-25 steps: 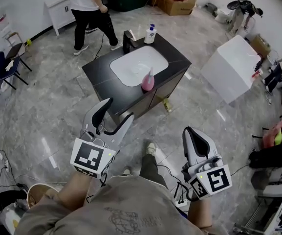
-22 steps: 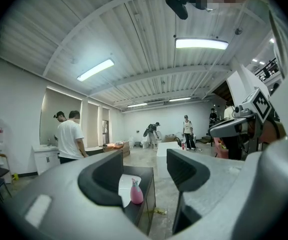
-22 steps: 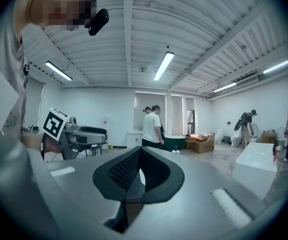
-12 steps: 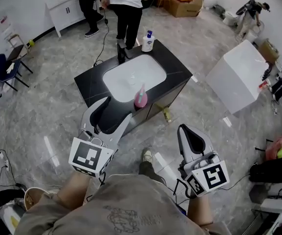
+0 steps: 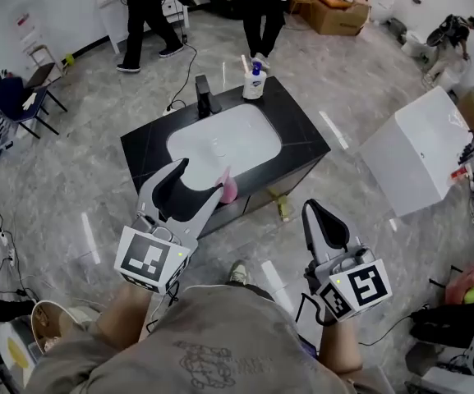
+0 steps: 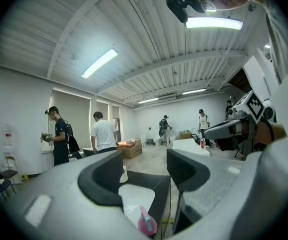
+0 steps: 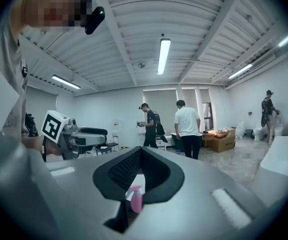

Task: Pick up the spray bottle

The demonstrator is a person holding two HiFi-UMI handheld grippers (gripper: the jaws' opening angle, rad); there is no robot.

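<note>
1. The approach step is judged to be in hand: the spray bottle has not been reached, and neither gripper touches it.
2. The bottle is found standing upright on the near edge of the black counter, just in front of the white basin. In the head view its lower part is partly covered by a jaw of the left gripper.
3. The left gripper's jaws are held wide apart with nothing between them. In the left gripper view the bottle is seen low in the gap, beyond the pads and well apart from them.
4. The right gripper is held nearer the person and to the right, its jaws pressed together on nothing. The bottle is glimpsed below its tips.
5. For the next move, the left gripper would probably need to be carried forward and down until the bottle's body sits between the pads, then closed.
6. The bottle is seen as a rounded pink body with a narrower spray head on top; a small teal part shows on the head. A rounded body may slip if it is gripped off-centre.
</note>
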